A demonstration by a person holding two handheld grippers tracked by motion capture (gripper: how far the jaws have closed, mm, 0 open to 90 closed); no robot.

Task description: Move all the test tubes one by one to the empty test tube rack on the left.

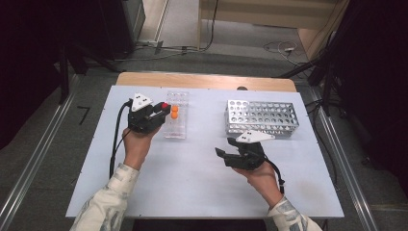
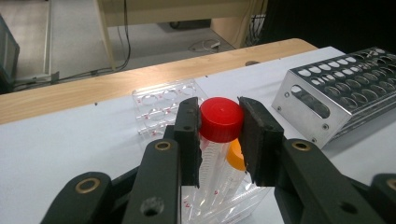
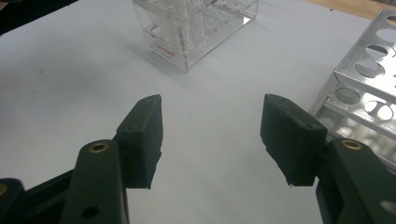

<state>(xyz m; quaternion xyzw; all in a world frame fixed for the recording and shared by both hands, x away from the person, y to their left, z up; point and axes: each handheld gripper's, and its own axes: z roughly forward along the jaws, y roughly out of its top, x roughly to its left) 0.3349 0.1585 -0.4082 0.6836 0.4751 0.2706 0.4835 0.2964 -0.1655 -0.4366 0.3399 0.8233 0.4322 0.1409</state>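
Table: brightly, evenly lit white surface [image 1: 192, 178]
Surroundings: dim, nearly black at the sides
Sharpness: soft, slightly blurred
Shadows: faint

The table [image 1: 192, 183] has a flat white top with a strip of wood along the far edge. A clear plastic rack [image 1: 176, 126] stands on it at the left. A shiny metal rack [image 1: 262, 117] full of round holes stands at the right, well apart.

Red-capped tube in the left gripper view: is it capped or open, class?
Capped. The red-capped tube wears its red lid, clamped between the left gripper jaws.
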